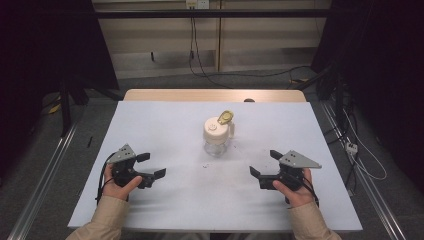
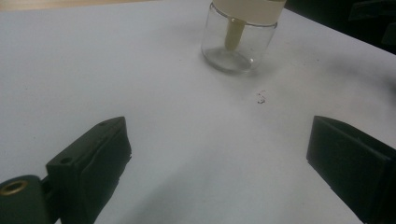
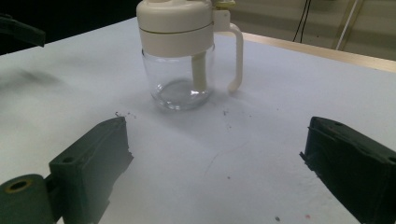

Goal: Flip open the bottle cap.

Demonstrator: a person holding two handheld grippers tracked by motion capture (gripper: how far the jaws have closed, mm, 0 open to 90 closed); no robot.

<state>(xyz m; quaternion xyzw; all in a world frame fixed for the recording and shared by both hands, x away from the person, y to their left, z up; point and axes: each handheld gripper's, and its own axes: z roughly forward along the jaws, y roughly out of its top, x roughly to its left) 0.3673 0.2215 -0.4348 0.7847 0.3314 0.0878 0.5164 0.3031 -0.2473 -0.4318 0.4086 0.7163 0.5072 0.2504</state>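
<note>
A clear glass jar (image 1: pixel 216 137) with a cream lid, a cream side handle and a yellowish spoon knob on top stands upright mid-table. Its glass base (image 2: pixel 235 44) is ahead of the left gripper's jaws; in the right gripper view the jar (image 3: pixel 180 60) shows its handle on the right. My left gripper (image 1: pixel 151 165) rests at the near left, open and holding nothing. At the near right my right gripper (image 1: pixel 265 163) is open too, with nothing between its jaws. Both point inward toward the jar, well short of it.
A pale blue-white sheet (image 1: pixel 165 125) covers the table, with a wooden edge (image 1: pixel 210 95) bare at the back. Small dark specks (image 2: pixel 260 98) lie in front of the jar. Cables and metal rails run on the floor either side.
</note>
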